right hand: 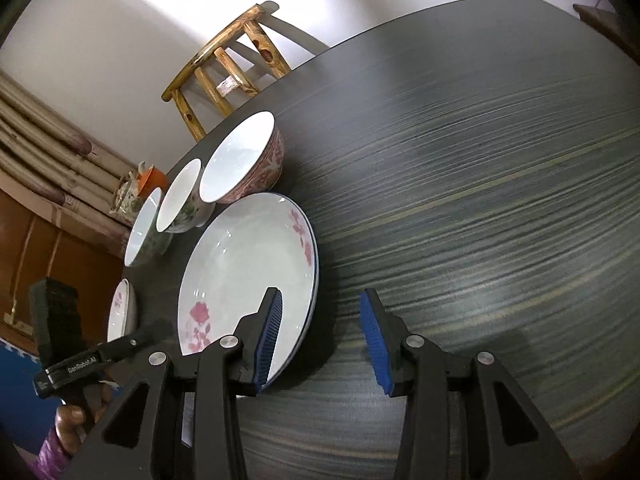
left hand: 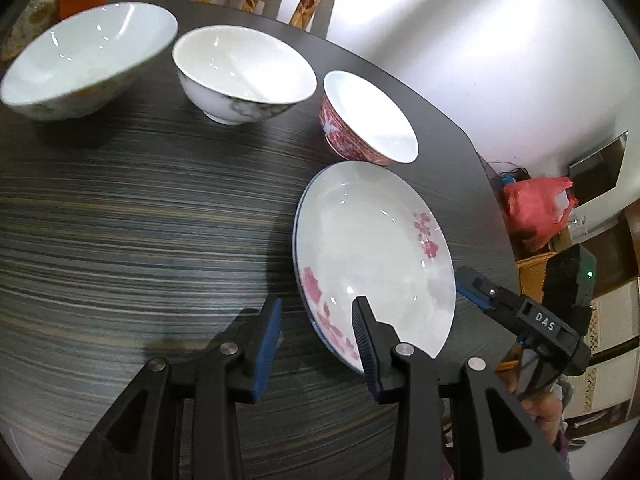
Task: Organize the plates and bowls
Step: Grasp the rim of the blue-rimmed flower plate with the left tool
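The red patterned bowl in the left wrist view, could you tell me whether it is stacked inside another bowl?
No, the red patterned bowl stands alone on the dark table, apart from the white bowl beside it.

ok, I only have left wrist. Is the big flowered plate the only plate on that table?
Observer: No. Right wrist shows a small flowered plate at the table's edge, on the far side of the big flowered plate from the right claw.
Operator: Right claw, what are the jaws doing? I only see one finger.
Observer: Open and empty. It straddles the big plate's rim, with one finger over the plate and the other over bare table.
Operator: And the blurry floral thing top left?
Observer: A floral teapot, beside an orange item.
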Demonstrator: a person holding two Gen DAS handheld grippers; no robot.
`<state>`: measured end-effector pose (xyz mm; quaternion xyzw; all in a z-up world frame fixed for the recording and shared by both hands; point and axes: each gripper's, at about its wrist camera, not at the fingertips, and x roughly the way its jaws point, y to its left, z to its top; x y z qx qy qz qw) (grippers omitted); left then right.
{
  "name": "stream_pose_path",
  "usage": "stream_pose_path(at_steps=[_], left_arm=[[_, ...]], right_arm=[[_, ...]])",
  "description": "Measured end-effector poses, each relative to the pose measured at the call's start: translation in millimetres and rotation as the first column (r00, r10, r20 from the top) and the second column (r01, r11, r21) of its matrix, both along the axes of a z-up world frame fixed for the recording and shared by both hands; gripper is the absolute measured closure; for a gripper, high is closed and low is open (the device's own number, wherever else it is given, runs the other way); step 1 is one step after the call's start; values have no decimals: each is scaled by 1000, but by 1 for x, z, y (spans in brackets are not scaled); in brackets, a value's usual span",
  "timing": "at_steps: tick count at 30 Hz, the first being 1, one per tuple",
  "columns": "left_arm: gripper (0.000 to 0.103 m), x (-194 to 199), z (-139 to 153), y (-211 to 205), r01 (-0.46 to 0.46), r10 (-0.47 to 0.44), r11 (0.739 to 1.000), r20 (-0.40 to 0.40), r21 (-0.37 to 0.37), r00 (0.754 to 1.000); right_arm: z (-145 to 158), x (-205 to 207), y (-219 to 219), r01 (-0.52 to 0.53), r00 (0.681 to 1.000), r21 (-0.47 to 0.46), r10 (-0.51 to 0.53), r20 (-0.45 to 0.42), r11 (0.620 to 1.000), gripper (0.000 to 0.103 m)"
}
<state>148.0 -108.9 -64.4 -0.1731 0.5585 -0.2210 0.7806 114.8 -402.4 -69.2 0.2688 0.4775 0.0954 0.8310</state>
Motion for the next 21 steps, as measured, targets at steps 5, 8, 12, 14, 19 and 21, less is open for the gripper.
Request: stream_pose_path(at_steps=[5, 8, 12, 14, 19, 21], left_arm=[[66, 8, -7, -4, -1, 1, 1000, -33, 1, 999], [66, 9, -9, -5, 3, -3, 1000, -37, -6, 999], [66, 10, -9, -11, 25, -25, 1000, -13, -5, 1000], [66, 10, -9, -15, 36, -36, 999, -2, 21, 999], [91, 8, -13, -20, 6, -7, 994, 9, 106, 1000], [92, 8, -15, -15, -19, 20, 997, -18, 69, 1000]], right_arm=[[-10, 14, 0, -20, 1000, 21, 20, -8, 1000, 63], [-14, 20, -1, -27, 1000, 45, 27, -7, 999, 63], [-18, 27, 2, -47, 999, 59, 48, -11, 997, 64], [-20, 30, 6, -69, 997, 65, 70, -15, 995, 68], [-27, 37, 15, -104, 993, 80, 108, -42, 991, 91], [-27, 37, 16, -109, 993, 77, 112, -38, 991, 92]])
